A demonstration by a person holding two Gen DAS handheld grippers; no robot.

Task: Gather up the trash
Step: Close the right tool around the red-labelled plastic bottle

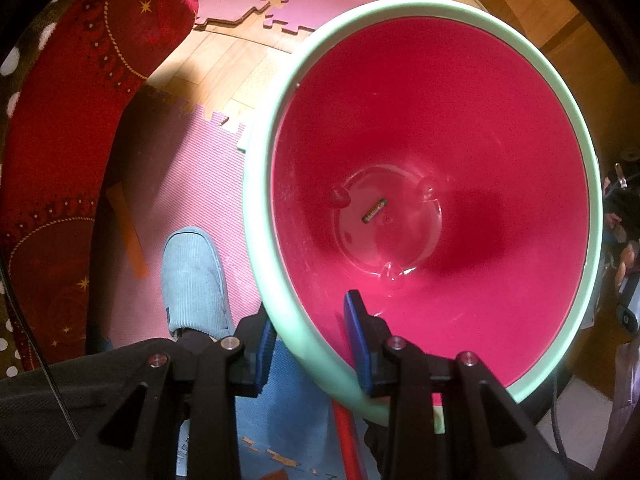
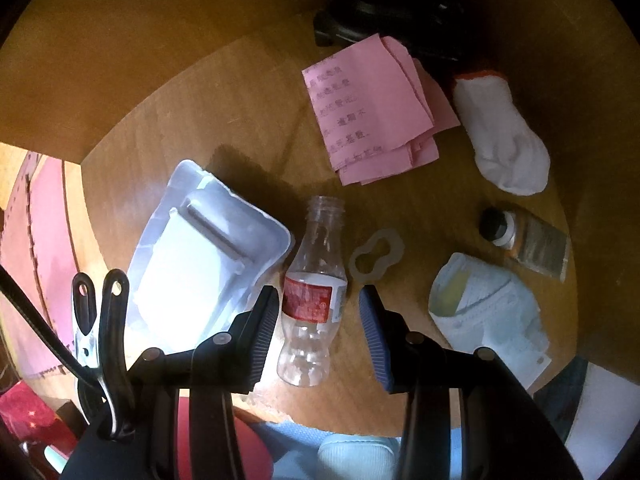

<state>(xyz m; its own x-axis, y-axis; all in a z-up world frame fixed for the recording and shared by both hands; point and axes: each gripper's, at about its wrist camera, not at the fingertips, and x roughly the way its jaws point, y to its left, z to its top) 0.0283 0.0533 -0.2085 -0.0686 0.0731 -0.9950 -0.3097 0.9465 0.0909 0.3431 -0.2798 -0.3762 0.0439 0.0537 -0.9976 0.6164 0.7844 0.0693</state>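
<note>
Left gripper (image 1: 310, 344): clamped on one bin (image 1: 280, 128) rim.
Right gripper (image 2: 318, 332): half open around one bottle (image 2: 310, 300), not squeezing.
Pink papers (image 2: 372, 116): one stack.
Sock (image 2: 502, 132): one.

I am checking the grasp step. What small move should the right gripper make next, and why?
Probably lower a little more, then close: the right gripper is open astride the bottle lying on the table, pads not yet touching it.

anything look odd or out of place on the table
The clear plastic bottle lies on its side with no cap, between the open fingers of the right hand-held gripper. A lone white sock lies beside folded pink papers, and a squeezed tube lies flat near the table edge.
</note>
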